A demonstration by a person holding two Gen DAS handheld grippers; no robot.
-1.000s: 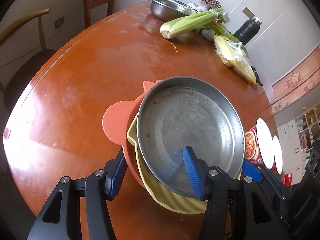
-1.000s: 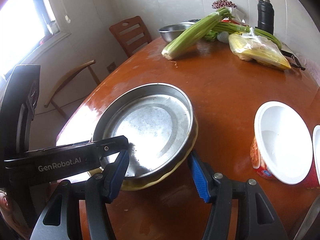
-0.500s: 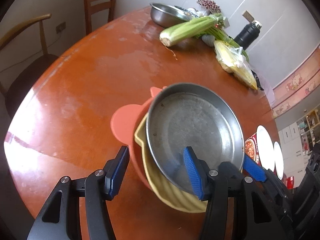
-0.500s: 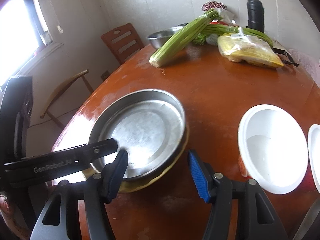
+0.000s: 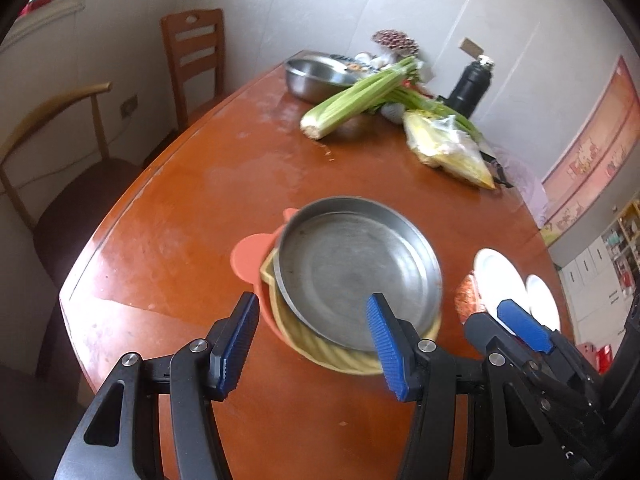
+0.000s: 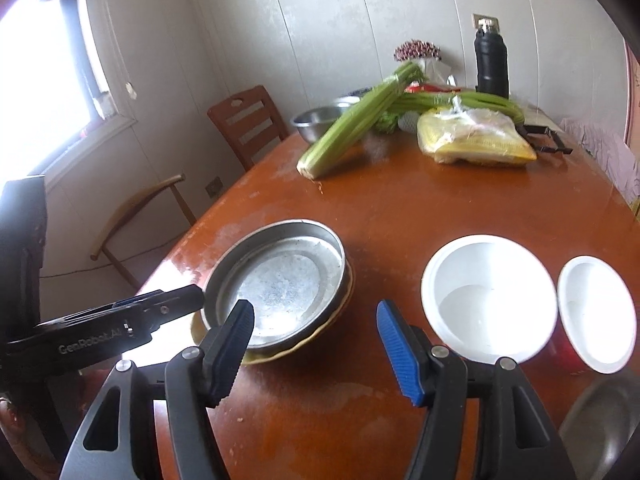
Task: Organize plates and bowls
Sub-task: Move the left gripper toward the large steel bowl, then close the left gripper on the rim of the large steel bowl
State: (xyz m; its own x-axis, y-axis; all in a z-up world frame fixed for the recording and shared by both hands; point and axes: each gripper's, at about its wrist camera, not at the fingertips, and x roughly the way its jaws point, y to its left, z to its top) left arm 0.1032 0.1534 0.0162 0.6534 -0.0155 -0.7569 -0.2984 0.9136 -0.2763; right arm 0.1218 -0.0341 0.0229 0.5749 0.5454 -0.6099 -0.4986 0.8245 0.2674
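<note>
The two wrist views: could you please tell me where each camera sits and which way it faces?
Left wrist: on the left tongs, looking down across the table at the steel pan; the right tongs show at right.
Right wrist: on the right tongs, facing the pan and white bowls; the left tongs show at left.
Shared: pan, celery, flask.

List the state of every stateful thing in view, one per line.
steel plate: nested on top of the stack, empty
yellow dish: under the steel plate
orange plate: bottom of the stack
large white bowl: upright, empty
small white bowl: upright, empty
flask: upright, capped
left hand-held gripper: open, holding nothing
right hand-held gripper: open, just widened, nothing between its jaws
</note>
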